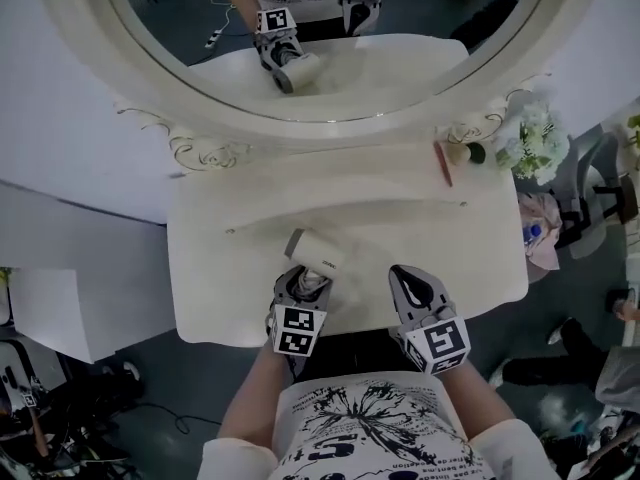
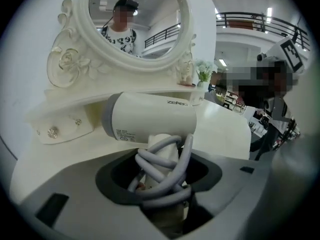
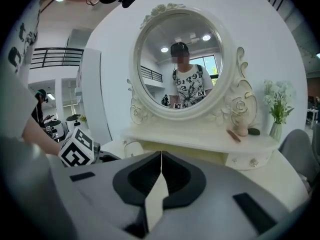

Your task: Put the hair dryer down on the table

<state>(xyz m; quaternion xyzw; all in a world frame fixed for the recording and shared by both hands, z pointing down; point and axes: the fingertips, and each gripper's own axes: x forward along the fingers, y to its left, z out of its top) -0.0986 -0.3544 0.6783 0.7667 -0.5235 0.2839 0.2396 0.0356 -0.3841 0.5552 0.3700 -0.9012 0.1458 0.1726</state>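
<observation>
The white hair dryer [image 1: 314, 250] [image 2: 150, 118] has its barrel pointing left, low over the white dressing table [image 1: 220, 298]. My left gripper [image 1: 308, 284] [image 2: 162, 181] is shut on its handle, and the grey cord [image 2: 167, 171] is wound around that handle between the jaws. Whether the dryer touches the tabletop I cannot tell. To the right, at the table's front edge, my right gripper [image 1: 408, 280] [image 3: 161, 156] is shut, its jaws pressed together on nothing.
A big round mirror [image 1: 330, 28] stands at the back above a narrow shelf [image 1: 300, 158]. On the shelf lie a reddish comb [image 1: 443, 163] and a small jar [image 1: 460, 153], with white flowers [image 1: 535, 143] at the right. Other people and chairs surround the table.
</observation>
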